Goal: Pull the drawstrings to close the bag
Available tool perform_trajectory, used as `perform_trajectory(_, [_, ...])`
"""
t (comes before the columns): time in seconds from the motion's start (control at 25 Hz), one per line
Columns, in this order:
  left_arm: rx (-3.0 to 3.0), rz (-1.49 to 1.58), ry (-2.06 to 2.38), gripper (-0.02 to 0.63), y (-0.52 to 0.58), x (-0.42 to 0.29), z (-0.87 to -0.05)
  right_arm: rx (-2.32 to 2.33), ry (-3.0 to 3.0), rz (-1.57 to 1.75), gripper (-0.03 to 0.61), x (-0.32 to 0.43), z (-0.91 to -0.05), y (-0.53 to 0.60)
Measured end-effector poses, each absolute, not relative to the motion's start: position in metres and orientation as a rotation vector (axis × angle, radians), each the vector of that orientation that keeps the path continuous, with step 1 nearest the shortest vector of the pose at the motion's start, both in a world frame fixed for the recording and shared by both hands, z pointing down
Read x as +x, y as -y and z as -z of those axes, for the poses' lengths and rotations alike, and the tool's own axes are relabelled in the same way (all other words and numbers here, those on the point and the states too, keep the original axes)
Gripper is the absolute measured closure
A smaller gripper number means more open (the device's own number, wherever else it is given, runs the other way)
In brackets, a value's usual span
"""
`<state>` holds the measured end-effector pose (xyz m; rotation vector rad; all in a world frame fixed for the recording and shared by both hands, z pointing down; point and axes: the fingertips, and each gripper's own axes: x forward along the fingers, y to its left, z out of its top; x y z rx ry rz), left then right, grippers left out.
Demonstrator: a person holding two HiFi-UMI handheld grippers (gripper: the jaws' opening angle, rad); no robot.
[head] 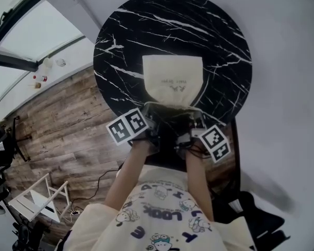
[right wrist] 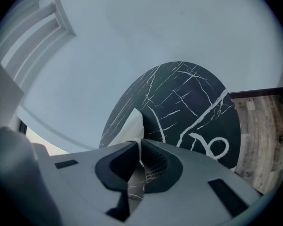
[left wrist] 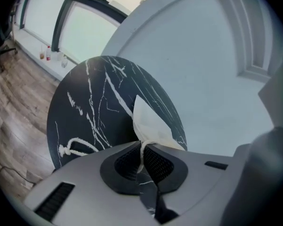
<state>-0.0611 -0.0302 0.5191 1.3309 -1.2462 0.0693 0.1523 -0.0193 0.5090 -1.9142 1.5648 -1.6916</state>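
1. The left gripper [head: 150, 114] is hanging over the near edge of the round black counter [head: 227, 46]. Its jaws are pressed together, pinching a white drawstring [left wrist: 142, 155].
2. That drawstring's knotted tail [left wrist: 69, 148] is lying loose on the counter, off to the left.
3. The cream bag [head: 172, 80] is lying flat around the middle of the counter, with its mouth end toward the person and between the two grippers.
4. The right gripper [head: 194, 116] is pinching the other drawstring [right wrist: 140, 155] with closed jaws, and its spare end [right wrist: 212, 146] is curling in a loop on the counter to the right.
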Motion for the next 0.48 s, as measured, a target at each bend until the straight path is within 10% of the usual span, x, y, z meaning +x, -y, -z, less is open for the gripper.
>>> perform_trajectory(0.48, [1.326,-0.084,1.241,0.568,0.029,-0.065,-0.524,-1.874,-1.437,1.746,0.558,0.162,-0.519,0.014])
